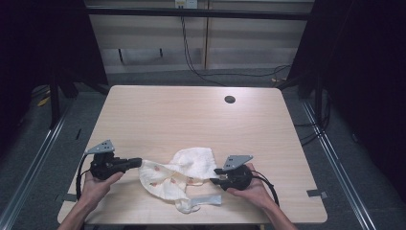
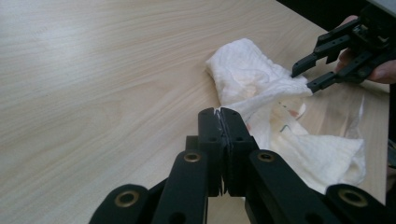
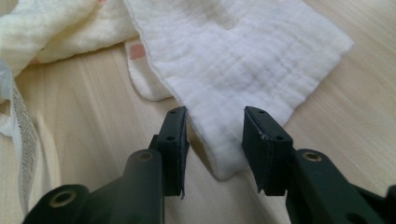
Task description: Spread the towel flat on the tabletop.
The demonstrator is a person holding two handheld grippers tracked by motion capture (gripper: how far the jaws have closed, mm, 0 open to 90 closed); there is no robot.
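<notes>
One crumpled white muslin cloth (image 1: 179, 175) with faint prints lay low-centre; left gripper (image 2: 219, 122) pinched its edge, right gripper (image 3: 214, 135) gaped around a corner.

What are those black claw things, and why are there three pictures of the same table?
A person sits at a wooden table and holds a black grabbing tool in each hand. One picture comes from a camera up high, looking down. The other two come from small cameras riding on the tools, so you look along their fingers.

On the table lies a crumpled white cloth with small coloured prints and a label strip.

The left gripper has its fingers pressed together on an edge of the cloth; a thin bit of fabric shows between them. The right gripper has its fingers apart, one on each side of a cloth corner, not squeezing it yet.
</notes>
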